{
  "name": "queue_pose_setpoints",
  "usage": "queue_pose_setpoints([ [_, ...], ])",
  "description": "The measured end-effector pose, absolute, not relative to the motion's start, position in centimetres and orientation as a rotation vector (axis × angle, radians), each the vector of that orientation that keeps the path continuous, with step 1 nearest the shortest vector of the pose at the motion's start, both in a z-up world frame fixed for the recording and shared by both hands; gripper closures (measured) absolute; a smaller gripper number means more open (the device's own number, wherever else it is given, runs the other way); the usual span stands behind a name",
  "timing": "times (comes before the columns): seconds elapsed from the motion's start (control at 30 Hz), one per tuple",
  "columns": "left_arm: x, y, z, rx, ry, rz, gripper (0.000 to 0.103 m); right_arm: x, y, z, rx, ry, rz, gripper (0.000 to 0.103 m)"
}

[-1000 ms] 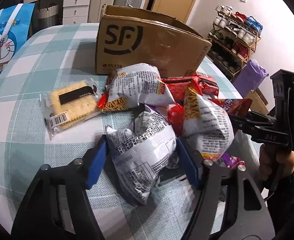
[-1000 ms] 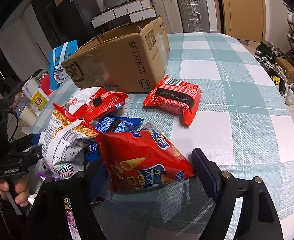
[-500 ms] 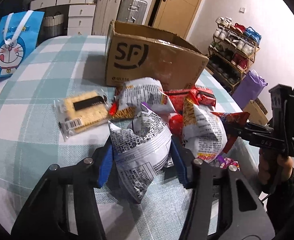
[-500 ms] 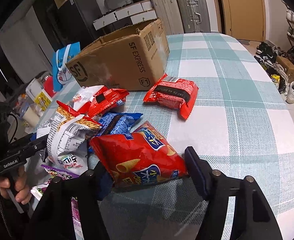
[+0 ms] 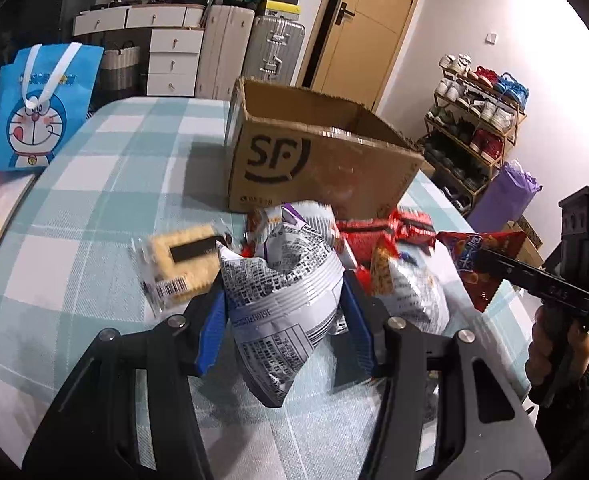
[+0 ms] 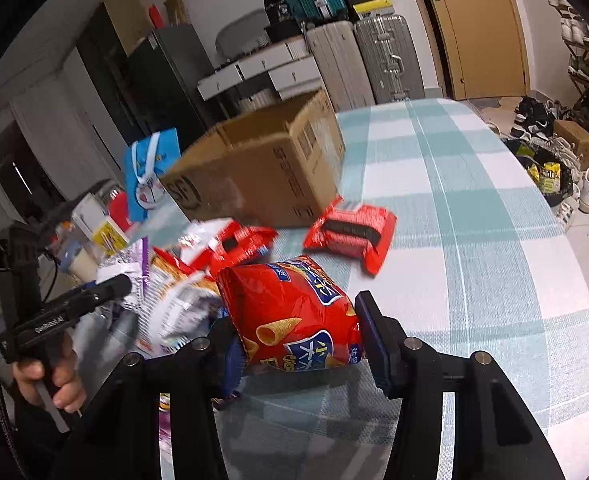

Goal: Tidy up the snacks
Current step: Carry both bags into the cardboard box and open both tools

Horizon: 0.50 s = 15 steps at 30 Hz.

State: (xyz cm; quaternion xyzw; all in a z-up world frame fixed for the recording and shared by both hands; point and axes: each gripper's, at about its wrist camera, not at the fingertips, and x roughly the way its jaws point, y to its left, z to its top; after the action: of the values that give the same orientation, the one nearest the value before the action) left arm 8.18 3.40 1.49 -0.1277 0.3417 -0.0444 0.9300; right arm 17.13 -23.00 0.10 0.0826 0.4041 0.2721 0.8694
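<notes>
The crinkled white-and-purple foil snack bag printed with black text [image 5: 284, 300] sits clamped between the blue pads of the left tool [image 5: 286, 322], its lower tip hanging clear above the teal-and-white checked tabletop [image 5: 106, 184]. The puffy red cone-snack bag with a blue label [image 6: 294, 316] is pinched in the right tool [image 6: 300, 340], whose jaws have just been closing; its right pad presses the bag's edge, while the left pad is mostly hidden behind the bag. In the left view only a red corner of that bag shows beside the other tool.

Both bags cover much of the snack heap behind them: a white-and-orange noodle-print bag [image 5: 410, 288] and flat red wrapped packets [image 5: 378, 232] are only partly visible, and motion blur smears their print. A clear-wrapped pale biscuit pack with a black label [image 5: 182, 264] lies apart on the left of the heap. Another flat red packet [image 6: 352, 234] lies alone near the open brown cardboard box marked SF [image 5: 314, 160].

The far right half of the tabletop is bare up to its rounded edge, and the box's open top is unobstructed.

Compared with a second ago, both bags are lifted higher off the cloth, and the left jaws have narrowed onto their bag.
</notes>
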Motion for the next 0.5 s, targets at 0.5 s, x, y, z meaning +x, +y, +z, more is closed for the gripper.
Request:
queue_pose_setpoints([
  [0.5,10.5,3.4,8.1,-0.224,0.587,-0.057,0.053,19.2,-20.3,6.4,0.165,0.709,0.644,0.052],
])
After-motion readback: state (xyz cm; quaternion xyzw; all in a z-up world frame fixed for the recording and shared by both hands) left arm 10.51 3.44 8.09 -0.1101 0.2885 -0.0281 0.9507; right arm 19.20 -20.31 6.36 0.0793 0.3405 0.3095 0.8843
